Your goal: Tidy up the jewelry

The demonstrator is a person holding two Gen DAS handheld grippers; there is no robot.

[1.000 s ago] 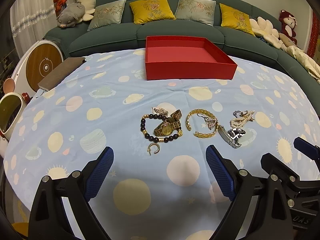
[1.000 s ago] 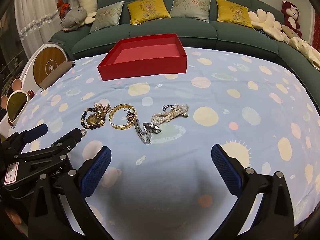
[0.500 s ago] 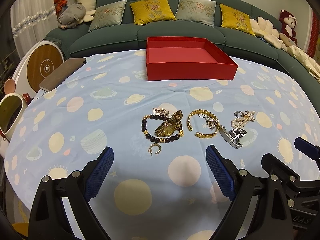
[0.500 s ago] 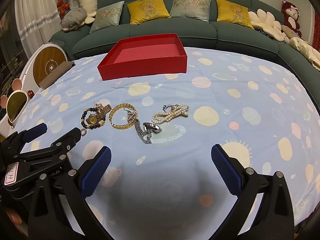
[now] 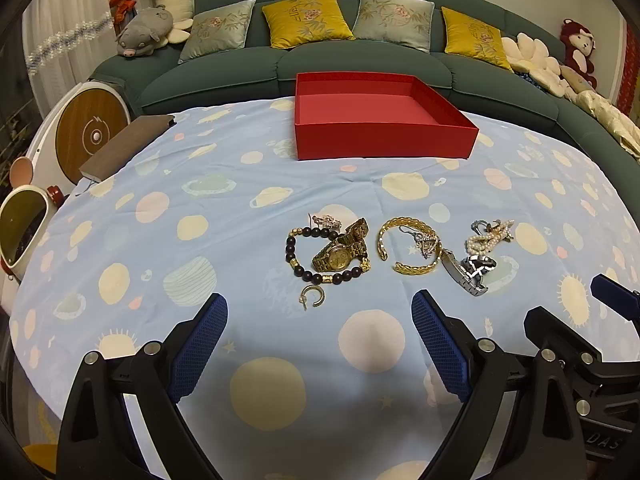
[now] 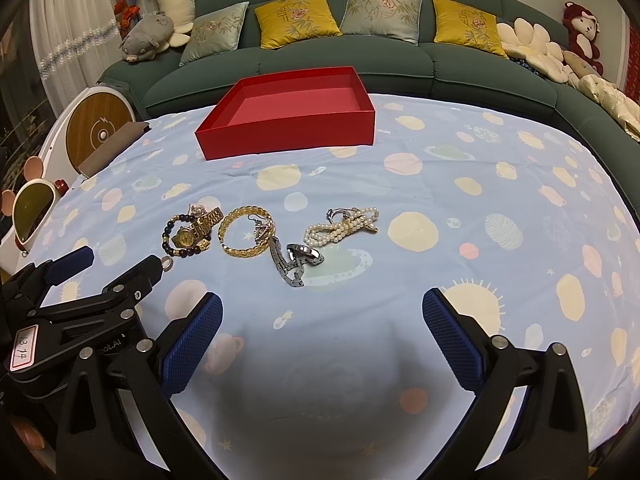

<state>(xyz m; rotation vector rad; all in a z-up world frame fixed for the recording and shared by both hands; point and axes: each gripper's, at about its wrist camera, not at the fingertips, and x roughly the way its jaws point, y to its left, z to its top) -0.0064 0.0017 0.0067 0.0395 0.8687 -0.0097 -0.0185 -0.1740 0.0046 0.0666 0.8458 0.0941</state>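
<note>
While both grippers hang low over the desk (image 5: 120,184), draped in a pale blue cloth printed with planets and suns, the jewelry lies in a loose row ahead of them. Farthest left is a small gold hoop earring (image 5: 313,295), alone on the cloth. Just beyond it a dark bead bracelet (image 5: 298,258) rings a gold watch (image 5: 340,250), the two touching, with a small sparkly piece at their far edge. Next comes a gold woven bangle (image 5: 408,246) with an earring lying inside it, then a silver watch (image 6: 294,262) with its link band half folded, and last a bundled pearl strand (image 6: 342,228). Well behind them all sits an open red box (image 6: 288,140), nothing in it.

The left gripper (image 5: 318,356) has its blue-padded fingers (image 5: 198,346) spread wide apart, holding nothing, short of the hoop earring. The right gripper (image 6: 320,344) is likewise spread wide and empty, its fingers (image 6: 454,340) short of the silver watch.

Readable writing is scarce: in the right wrist view a white tag on the left gripper's body reads "13 14", with moulded lettering beside it too faint to make out. In the left wrist view the right gripper's body shows "DAS", cut off at the edge.
</note>
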